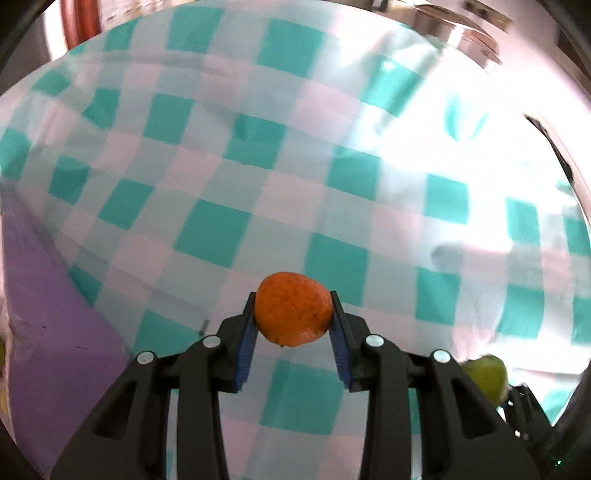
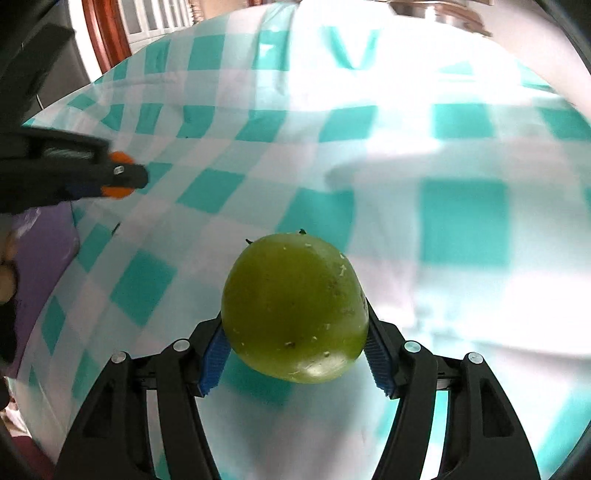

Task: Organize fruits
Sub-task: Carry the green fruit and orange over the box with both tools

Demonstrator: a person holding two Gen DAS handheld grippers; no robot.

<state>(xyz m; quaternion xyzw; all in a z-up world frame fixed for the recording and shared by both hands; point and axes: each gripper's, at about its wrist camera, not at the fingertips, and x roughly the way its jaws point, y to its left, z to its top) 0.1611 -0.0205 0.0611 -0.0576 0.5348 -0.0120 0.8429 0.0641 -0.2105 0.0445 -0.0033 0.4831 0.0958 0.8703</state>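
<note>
My left gripper [image 1: 293, 314] is shut on a small orange fruit [image 1: 293, 308], held above the teal-and-white checked tablecloth [image 1: 221, 155]. My right gripper [image 2: 295, 332] is shut on a large green fruit [image 2: 293, 310], also held above the cloth. In the right wrist view the left gripper [image 2: 122, 175] shows at the far left with the orange fruit [image 2: 120, 158] between its fingers. In the left wrist view the green fruit [image 1: 485, 376] shows at the lower right edge.
A purple surface [image 1: 48, 295] lies at the cloth's left edge, also in the right wrist view [image 2: 40, 243]. A brown wooden post [image 2: 103, 33] stands behind the table. The cloth's right side is washed out by bright light.
</note>
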